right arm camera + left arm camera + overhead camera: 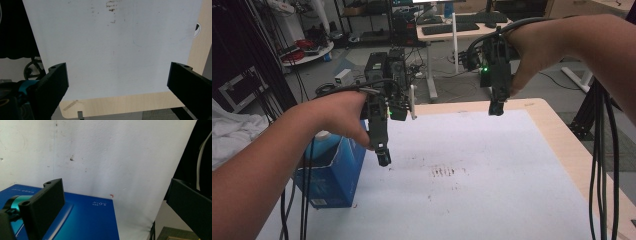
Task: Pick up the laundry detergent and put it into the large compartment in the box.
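Hovering with jaws wide and empty, the left gripper (383, 159) hangs just above the blue box (334, 172) at the desk (557, 145) edge. Descending carelessly could nudge that box off. Farther away, the right gripper (496, 109) gapes empty too; its own view reveals the desk's far rim.
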`<action>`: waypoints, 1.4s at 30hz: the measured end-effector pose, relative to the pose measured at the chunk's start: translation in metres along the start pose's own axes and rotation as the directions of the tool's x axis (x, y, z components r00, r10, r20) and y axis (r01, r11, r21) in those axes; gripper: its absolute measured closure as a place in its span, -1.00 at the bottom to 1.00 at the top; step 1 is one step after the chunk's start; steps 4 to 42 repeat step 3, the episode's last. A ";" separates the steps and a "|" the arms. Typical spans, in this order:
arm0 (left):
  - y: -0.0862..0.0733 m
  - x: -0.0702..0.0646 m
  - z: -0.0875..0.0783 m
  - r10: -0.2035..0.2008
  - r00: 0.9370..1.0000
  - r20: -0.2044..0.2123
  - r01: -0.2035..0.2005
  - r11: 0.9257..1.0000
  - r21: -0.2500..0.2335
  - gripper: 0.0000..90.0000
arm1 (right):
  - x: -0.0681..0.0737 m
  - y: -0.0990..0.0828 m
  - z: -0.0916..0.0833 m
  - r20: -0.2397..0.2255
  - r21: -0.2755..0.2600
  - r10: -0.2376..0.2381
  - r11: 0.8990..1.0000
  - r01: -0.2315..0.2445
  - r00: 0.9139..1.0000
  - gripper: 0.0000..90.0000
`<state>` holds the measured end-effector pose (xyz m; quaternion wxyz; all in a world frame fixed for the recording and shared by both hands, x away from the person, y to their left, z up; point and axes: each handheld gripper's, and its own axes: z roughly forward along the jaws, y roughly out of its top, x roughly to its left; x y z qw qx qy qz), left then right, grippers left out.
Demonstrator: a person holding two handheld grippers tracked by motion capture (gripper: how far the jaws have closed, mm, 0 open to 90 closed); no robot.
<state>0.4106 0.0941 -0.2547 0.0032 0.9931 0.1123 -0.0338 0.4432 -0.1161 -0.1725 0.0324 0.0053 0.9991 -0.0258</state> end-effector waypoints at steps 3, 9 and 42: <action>0.000 0.000 -0.001 0.001 1.000 0.000 -0.001 1.000 -0.002 -0.96 | 0.001 0.001 0.000 -0.003 0.007 0.003 1.000 -0.003 1.000 -0.94; 0.000 0.000 -0.001 0.001 1.000 0.000 -0.001 1.000 -0.002 -0.96 | 0.001 0.001 0.000 -0.003 0.007 0.003 1.000 -0.003 1.000 -0.94; 0.000 0.000 -0.001 0.001 1.000 0.000 -0.001 1.000 -0.002 -0.96 | 0.001 0.001 0.000 -0.003 0.007 0.003 1.000 -0.003 1.000 -0.94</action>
